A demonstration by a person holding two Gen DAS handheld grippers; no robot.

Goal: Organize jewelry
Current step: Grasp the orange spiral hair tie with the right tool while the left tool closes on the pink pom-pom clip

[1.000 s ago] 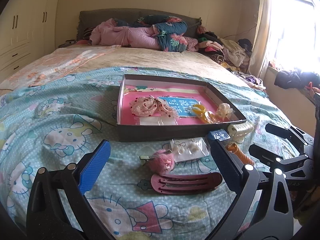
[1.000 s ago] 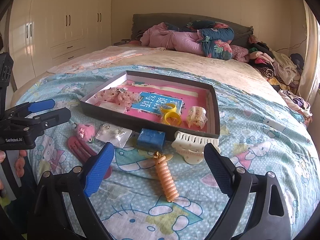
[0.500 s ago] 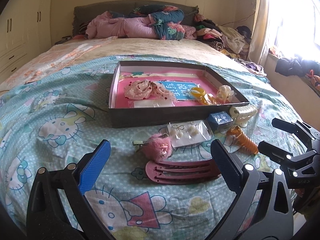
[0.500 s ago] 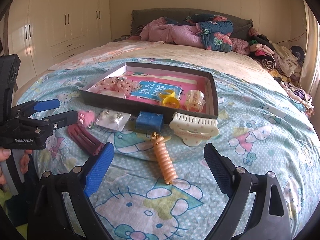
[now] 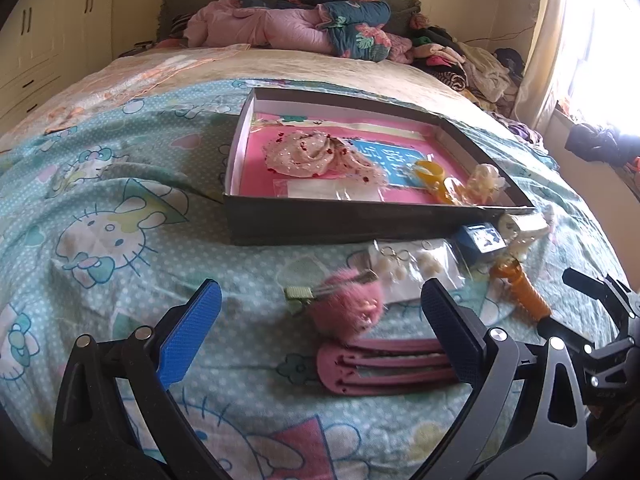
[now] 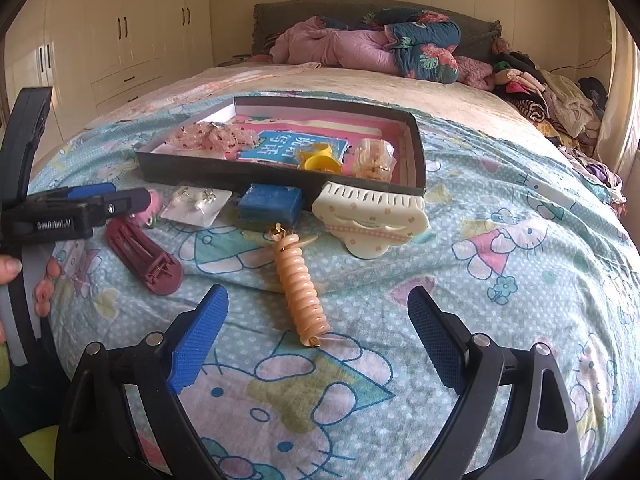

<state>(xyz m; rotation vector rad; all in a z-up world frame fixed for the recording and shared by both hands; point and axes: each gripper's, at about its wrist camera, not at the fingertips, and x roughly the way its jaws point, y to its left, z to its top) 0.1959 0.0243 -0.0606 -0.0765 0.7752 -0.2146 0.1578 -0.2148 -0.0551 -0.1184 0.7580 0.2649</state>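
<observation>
Both sets of jaws apart, empty; pompom clip [image 5: 347, 307] between left gripper [image 5: 316, 340] jaws: soft fluff, so pinch its stiff metal bar; right gripper [image 6: 318, 334] straddles coil tie [image 6: 299, 288]

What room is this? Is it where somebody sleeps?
Yes, most likely a bedroom. There is a big bed with a cartoon-cat sheet, a rolled-up quilt by the headboard, and tall wardrobes along the wall.
</observation>
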